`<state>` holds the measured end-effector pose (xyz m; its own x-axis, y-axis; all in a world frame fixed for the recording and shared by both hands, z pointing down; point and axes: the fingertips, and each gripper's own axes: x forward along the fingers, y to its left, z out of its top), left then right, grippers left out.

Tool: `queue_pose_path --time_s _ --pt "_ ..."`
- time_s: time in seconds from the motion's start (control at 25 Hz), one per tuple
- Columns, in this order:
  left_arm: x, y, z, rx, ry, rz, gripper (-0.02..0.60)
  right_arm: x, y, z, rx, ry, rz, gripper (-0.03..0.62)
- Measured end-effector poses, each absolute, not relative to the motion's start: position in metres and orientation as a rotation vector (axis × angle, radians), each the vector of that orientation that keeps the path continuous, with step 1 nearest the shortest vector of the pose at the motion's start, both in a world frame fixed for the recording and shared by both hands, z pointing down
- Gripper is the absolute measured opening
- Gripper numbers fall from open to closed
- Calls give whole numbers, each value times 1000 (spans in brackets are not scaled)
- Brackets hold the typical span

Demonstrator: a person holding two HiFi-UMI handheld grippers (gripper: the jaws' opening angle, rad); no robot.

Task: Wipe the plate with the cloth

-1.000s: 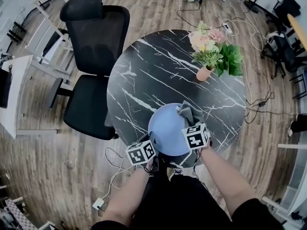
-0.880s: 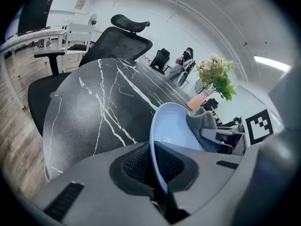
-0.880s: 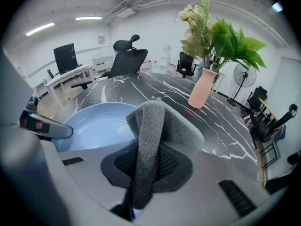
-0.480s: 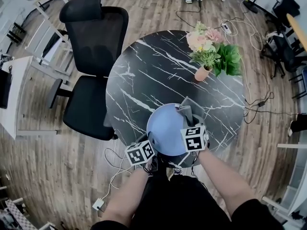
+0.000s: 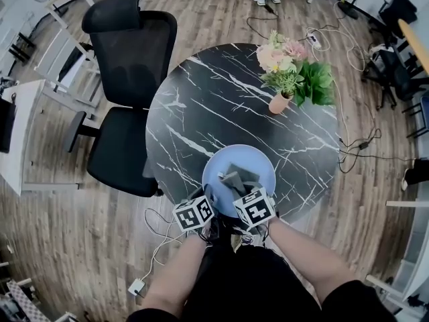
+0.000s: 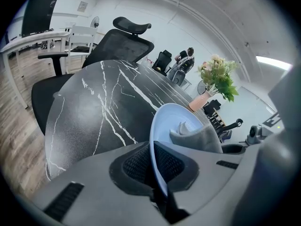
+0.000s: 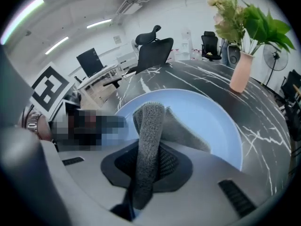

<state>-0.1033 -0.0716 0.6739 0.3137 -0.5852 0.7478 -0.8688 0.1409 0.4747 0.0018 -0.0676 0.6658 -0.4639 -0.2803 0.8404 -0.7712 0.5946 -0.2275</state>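
A pale blue plate (image 5: 258, 163) lies at the near edge of the round black marble table (image 5: 221, 106). My left gripper (image 5: 209, 196) is shut on the plate's near-left rim (image 6: 157, 173), which runs between its pads. A grey cloth (image 5: 238, 178) lies on the plate's middle. My right gripper (image 5: 242, 190) is shut on the cloth (image 7: 149, 145), and a fold of it stands up between the jaws while the rest drapes onto the plate (image 7: 207, 117).
A pink vase of flowers (image 5: 289, 79) stands on the far right of the table. A black office chair (image 5: 127, 86) is pushed against the table's left side. Cables (image 5: 358, 146) trail over the wooden floor to the right.
My right gripper has dragged the cloth from the plate's far-right rim toward its middle and near side. The left gripper has kept its hold on the rim.
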Motion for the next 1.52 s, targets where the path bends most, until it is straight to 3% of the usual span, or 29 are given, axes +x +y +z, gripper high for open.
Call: queue_pose_path --time_s 0.48,1.0,1.52 --pt "-104 -73 672 1543 -1400 324 37 -28 6 665 409 -2013 871 58" --pt "-104 -75 672 1555 -1395 318 36 38 14 665 223 -1819 593 58" --pt "-105 -76 670 1571 -1379 335 35 89 -42 670 408 -1733 458 60"
